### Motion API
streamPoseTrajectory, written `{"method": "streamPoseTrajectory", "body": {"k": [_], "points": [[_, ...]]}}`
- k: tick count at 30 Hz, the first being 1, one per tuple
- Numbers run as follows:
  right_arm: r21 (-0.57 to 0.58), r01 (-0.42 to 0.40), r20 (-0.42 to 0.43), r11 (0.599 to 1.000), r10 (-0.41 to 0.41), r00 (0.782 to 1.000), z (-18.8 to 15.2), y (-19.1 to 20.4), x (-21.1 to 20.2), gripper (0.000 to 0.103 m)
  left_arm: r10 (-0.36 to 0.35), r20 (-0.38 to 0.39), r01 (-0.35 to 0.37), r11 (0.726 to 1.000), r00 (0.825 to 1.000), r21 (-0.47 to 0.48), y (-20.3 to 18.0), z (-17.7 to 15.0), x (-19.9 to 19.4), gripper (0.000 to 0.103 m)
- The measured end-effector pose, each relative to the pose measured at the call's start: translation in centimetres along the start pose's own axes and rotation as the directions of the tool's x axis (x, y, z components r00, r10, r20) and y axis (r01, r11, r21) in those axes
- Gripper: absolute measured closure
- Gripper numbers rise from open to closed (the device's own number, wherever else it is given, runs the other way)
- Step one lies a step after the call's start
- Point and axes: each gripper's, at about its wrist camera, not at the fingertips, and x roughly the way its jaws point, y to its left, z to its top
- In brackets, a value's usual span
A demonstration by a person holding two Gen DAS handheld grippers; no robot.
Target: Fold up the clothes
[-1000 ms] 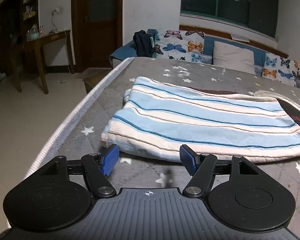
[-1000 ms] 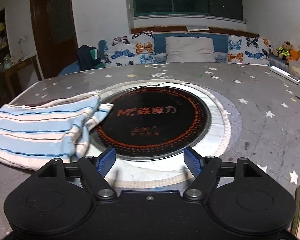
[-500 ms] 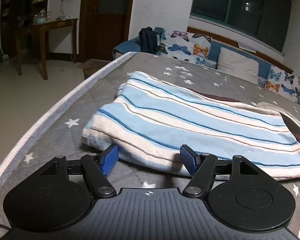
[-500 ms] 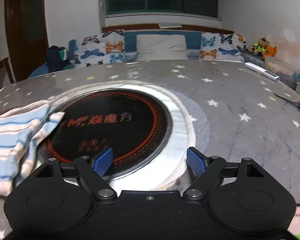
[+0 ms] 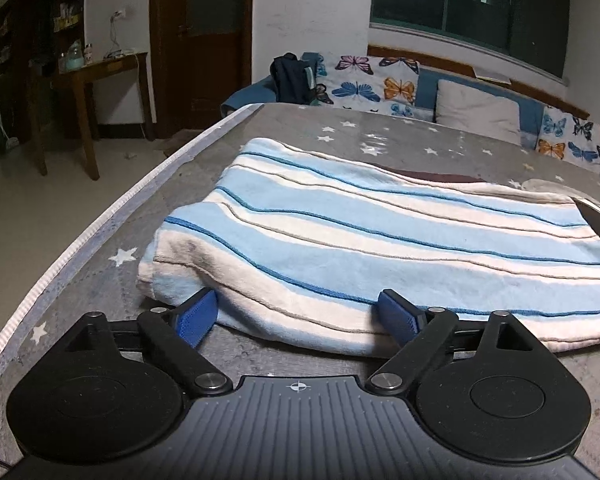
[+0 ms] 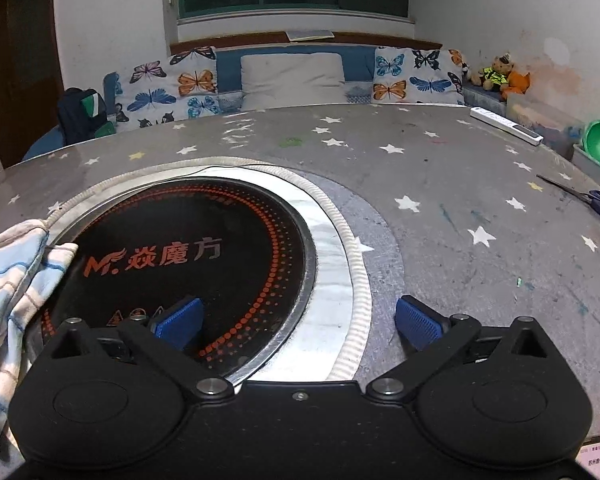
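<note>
Striped garment (image 5: 380,240): pale blue and cream with thin dark blue lines, folded flat, lying on the left part of the surface (image 6: 460,208); its right end overlaps the rim of the cooktop (image 6: 188,264).
Surface: grey cover with white stars, a round black cooktop with orange lettering set in its middle.
Left tool (image 5: 298,312): fingers spread wide, blue pads at the garment's near edge, the cloth lying between them; nothing clamped.
Right tool (image 6: 298,322): fingers spread wide and empty, low over the cooktop's near right rim, well apart from the garment (image 6: 12,292).
Scissors (image 6: 596,200): blue handles, at the surface's right edge.
White remote (image 6: 506,125): far right corner.
Butterfly cushions (image 6: 172,84): along the bench behind.
</note>
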Motion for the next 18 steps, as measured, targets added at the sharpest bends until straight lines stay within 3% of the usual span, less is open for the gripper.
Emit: {"method": "streamPoseTrajectory", "body": {"k": [18], "points": [[-0.026, 0.014, -0.012, 1.000, -0.014, 1.000, 0.8, 0.4, 0.7, 0.000, -0.008, -0.010, 0.008, 1.000, 1.000, 0.008, 1.1, -0.3, 0.3, 0.009]]}}
